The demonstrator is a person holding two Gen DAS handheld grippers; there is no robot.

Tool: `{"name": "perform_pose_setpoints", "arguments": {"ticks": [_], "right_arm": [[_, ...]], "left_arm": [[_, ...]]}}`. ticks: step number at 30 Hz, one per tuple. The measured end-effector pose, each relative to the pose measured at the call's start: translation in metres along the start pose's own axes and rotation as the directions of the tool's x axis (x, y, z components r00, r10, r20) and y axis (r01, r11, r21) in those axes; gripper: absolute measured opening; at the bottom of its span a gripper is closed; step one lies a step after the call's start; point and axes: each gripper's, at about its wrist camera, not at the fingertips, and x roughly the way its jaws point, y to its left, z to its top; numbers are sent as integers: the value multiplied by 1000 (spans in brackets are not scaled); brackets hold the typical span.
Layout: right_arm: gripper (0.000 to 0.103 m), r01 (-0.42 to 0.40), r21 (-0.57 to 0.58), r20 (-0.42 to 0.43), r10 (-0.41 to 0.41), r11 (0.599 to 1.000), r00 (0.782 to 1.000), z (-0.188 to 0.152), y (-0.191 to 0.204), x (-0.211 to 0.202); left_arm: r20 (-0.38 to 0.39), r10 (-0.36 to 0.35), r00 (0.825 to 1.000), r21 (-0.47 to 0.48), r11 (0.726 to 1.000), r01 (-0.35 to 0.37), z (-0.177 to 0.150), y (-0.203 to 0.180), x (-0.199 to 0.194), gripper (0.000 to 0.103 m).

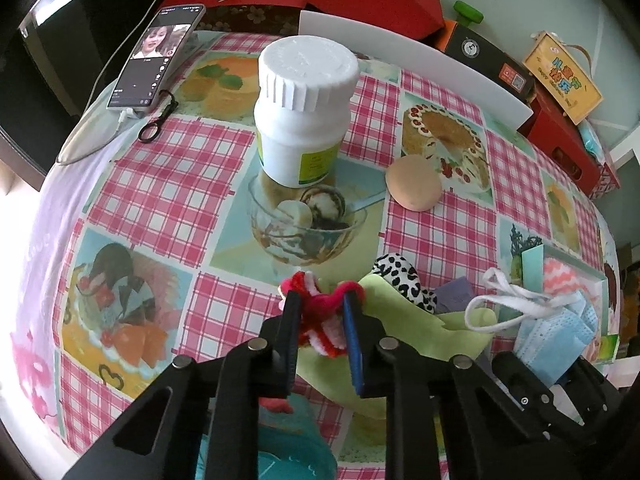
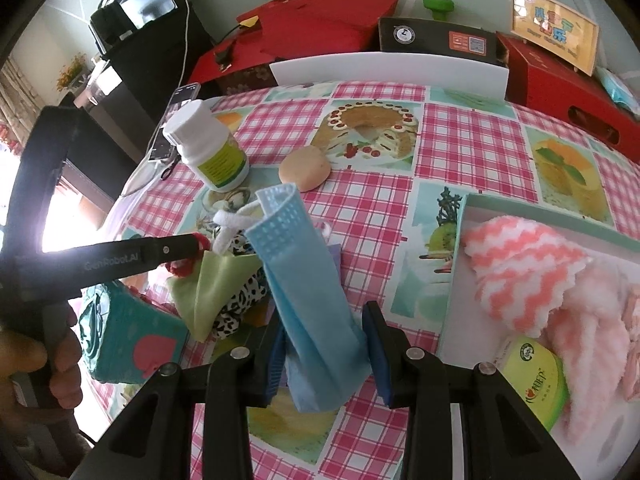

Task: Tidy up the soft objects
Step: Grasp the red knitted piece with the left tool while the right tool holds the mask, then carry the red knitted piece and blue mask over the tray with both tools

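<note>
My left gripper is shut on a red-and-white fuzzy chenille piece, low over a small pile of soft things. In that pile lie a light green cloth, a black-and-white spotted scrunchie and a purple cloth. My right gripper is shut on a folded blue face mask, which stands up between its fingers with white ear loops at the top. The right wrist view shows the left gripper's finger coming in from the left, a hand on its handle.
A shallow teal box at the right holds a pink-and-white fluffy towel and a green round tin. A white bottle, a beige puff, a phone and a teal pouch are on the checked tablecloth. Boxes line the far edge.
</note>
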Motion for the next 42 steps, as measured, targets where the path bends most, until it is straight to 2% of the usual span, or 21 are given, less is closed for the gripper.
{"name": "perform_pose_setpoints", "arguments": {"ticks": [13, 29, 42], "right_arm": [[39, 2, 17, -5, -2, 1000, 1000, -1, -5, -1], [39, 19, 77, 9, -20, 997, 1000, 0, -26, -7], [39, 23, 89, 125, -34, 996, 992, 5, -33, -45]], "left_arm": [[26, -2, 1000, -6, 1000, 2, 0, 3, -4, 17], [90, -20, 996, -58, 998, 25, 0, 13, -20, 17], [205, -50, 977, -31, 998, 58, 0, 4, -64, 17]]}}
